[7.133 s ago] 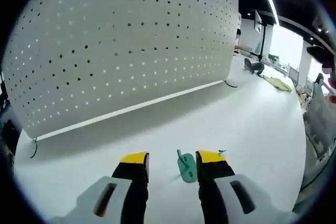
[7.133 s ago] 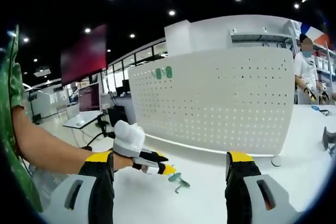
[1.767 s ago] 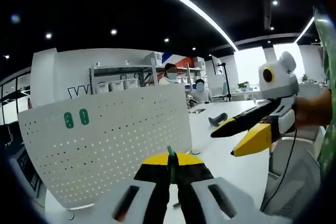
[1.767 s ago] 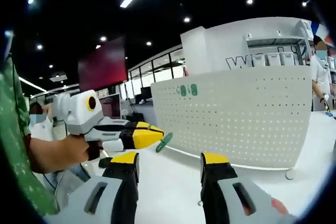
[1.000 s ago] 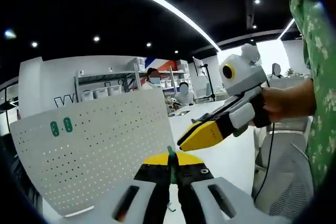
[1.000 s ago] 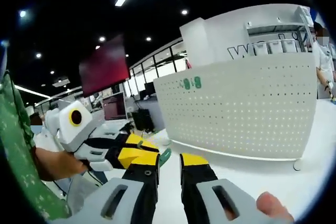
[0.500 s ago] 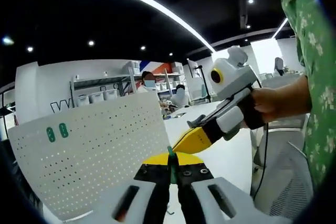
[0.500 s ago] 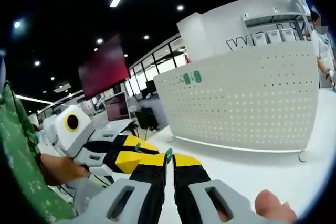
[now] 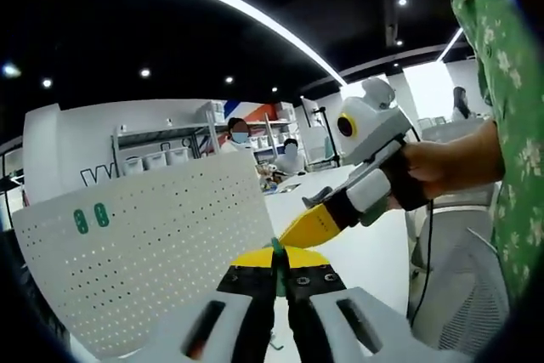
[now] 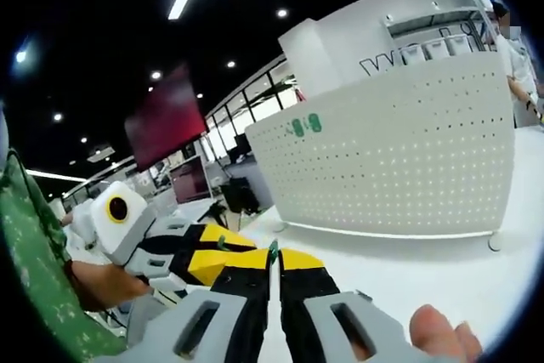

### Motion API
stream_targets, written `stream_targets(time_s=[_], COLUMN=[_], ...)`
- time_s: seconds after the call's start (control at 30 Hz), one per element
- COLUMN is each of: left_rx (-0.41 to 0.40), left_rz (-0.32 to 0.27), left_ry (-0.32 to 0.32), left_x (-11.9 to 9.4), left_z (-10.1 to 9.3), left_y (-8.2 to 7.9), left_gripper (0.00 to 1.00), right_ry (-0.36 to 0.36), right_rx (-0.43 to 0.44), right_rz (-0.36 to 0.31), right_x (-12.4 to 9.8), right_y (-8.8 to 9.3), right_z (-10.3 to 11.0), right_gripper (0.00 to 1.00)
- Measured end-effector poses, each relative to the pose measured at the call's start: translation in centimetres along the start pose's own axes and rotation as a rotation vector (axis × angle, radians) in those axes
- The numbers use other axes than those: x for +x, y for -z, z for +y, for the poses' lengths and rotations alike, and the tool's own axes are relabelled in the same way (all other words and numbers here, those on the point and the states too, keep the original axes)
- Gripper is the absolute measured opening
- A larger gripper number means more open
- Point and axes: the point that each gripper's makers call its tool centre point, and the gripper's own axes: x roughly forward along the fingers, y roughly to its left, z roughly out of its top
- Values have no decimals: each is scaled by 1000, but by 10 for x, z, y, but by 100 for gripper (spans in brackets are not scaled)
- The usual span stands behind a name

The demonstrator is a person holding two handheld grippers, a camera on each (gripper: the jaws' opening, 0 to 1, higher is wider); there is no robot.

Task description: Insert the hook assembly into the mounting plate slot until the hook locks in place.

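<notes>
A thin green hook piece [image 9: 276,251] stands edge-on between the yellow tips of my left gripper [image 9: 276,263], which is shut on it and held up in the air. The right gripper's yellow tip [image 9: 313,227] reaches in from the right and meets that piece. In the right gripper view my right gripper [image 10: 274,259] is shut on a green sliver [image 10: 273,250], with the left gripper [image 10: 204,259] pressed close at its left. The white pegboard [image 9: 144,248] [image 10: 399,155] stands behind, with two green hooks [image 10: 304,125] near its top corner.
A hand and a green patterned sleeve [image 9: 501,116] hold the right gripper. A fingertip [image 10: 435,331] shows at the lower right. The white tabletop [image 10: 442,269] runs along the pegboard's foot. People stand by shelves [image 9: 242,138] far behind.
The left gripper took the green piece off the table and lifted it. The right gripper came in beside it, and its jaws went from open to shut on the piece.
</notes>
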Motion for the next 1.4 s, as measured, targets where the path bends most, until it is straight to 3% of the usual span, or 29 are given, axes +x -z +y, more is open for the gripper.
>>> stream_targets(time_s=[0.33,0.9,1.4], left_rx=[-14,10,31], left_rz=[6,58,66], left_ry=[-21,-37,-61], left_x=[0,2,2], left_z=[3,2,2], left_y=[1,6,6], left_gripper=[3,3,4], right_ry=[-2,21,16], right_rx=[-26,-115,-116], right_rz=[-31,-18,-19], right_x=[-2,-3,-2], right_y=[-7,-5,-6], right_z=[4,9,11], right_gripper=[0,0,0])
